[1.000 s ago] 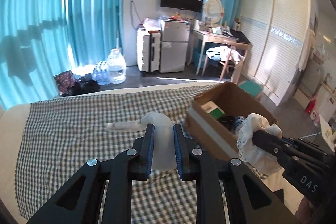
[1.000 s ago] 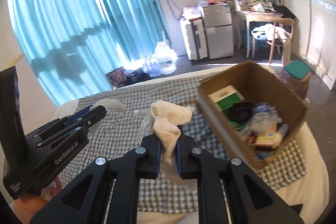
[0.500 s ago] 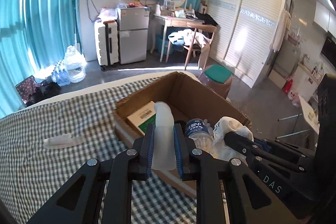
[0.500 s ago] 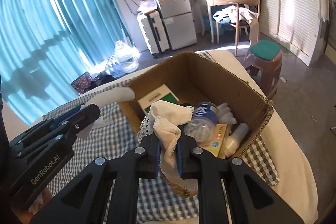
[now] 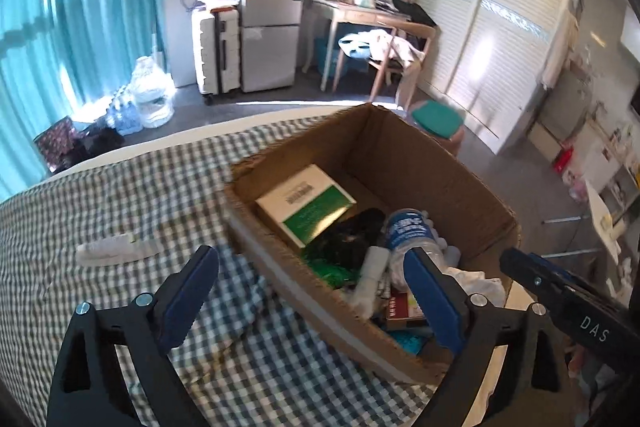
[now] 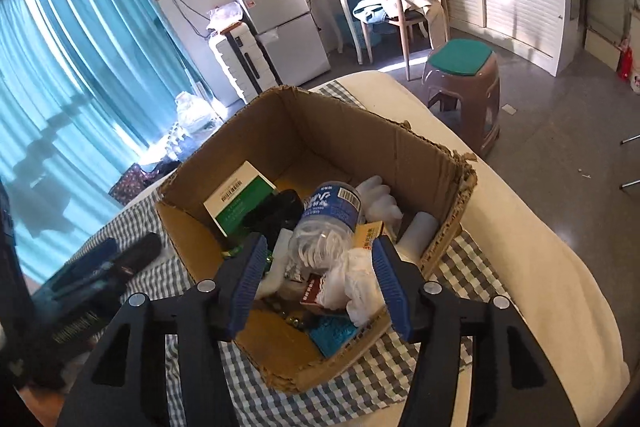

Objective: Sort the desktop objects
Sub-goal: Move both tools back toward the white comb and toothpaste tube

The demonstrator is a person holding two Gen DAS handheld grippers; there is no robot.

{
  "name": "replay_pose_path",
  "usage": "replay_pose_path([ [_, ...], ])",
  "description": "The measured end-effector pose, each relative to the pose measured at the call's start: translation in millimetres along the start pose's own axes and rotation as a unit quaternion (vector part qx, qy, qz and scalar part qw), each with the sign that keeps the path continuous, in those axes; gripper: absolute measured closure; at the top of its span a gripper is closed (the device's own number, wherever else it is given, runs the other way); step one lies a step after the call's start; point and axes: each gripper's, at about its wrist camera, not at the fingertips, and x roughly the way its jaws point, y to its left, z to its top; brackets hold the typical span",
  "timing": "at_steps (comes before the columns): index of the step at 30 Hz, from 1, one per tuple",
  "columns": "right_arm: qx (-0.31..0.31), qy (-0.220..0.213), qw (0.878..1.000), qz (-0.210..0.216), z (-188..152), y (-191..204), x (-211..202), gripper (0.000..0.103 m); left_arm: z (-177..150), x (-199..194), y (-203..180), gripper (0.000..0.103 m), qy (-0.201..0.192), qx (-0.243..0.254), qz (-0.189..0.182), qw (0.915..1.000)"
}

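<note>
An open cardboard box [image 5: 404, 163] [image 6: 344, 135] stands on the checked cloth [image 5: 120, 195]. It holds a green-and-white carton [image 5: 308, 203], a blue-labelled bottle [image 6: 332, 211] and other small items. My left gripper [image 5: 308, 261] hangs over the box's near-left wall, its jaws opening wide with nothing between the pads. The pale tube [image 5: 374, 277] lies in the box below it. My right gripper [image 6: 319, 251] is over the box's near end, jaws opening. The white lace cloth [image 6: 356, 283] lies loose in the box between its fingers, close to the right one.
A pale plastic piece [image 5: 116, 251] lies on the checked cloth left of the box. The left gripper's black body [image 6: 96, 275] is at the left of the right wrist view. A stool with a green seat [image 6: 460, 79] stands on the floor past the table's far edge.
Both grippers moved over the box and dropped lower. Both jaws came open: the pale tube and the white lace cloth left the pads and now lie in the box.
</note>
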Motion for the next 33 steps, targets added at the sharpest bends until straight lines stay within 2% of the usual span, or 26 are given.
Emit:
replay_pose_path([
  [4,-0.02,-0.003,1.0,0.019,-16,15,-12,0.048,-10,-30,23,0.005,-0.02,0.01,0.056,0.9982],
  [9,-0.074,-0.001,0.996,0.048,-37,63,-25,0.048,-28,-74,57,0.001,-0.04,0.005,0.124,0.9914],
  [14,-0.134,-0.001,0.988,0.074,-62,120,-39,0.048,-46,-109,85,0.0,-0.045,0.005,0.164,0.9853],
  [18,-0.169,0.0,0.981,0.092,-78,157,-47,0.048,-61,-130,116,0.0,-0.044,-0.015,0.177,0.9831],
  [25,-0.232,-0.009,0.967,0.105,-102,212,-37,0.042,-89,-139,180,0.0,-0.038,-0.07,0.198,0.9771],
  [33,-0.311,0.001,0.946,0.091,-126,259,29,0.042,-127,-104,268,0.0,0.017,-0.143,0.226,0.9635],
])
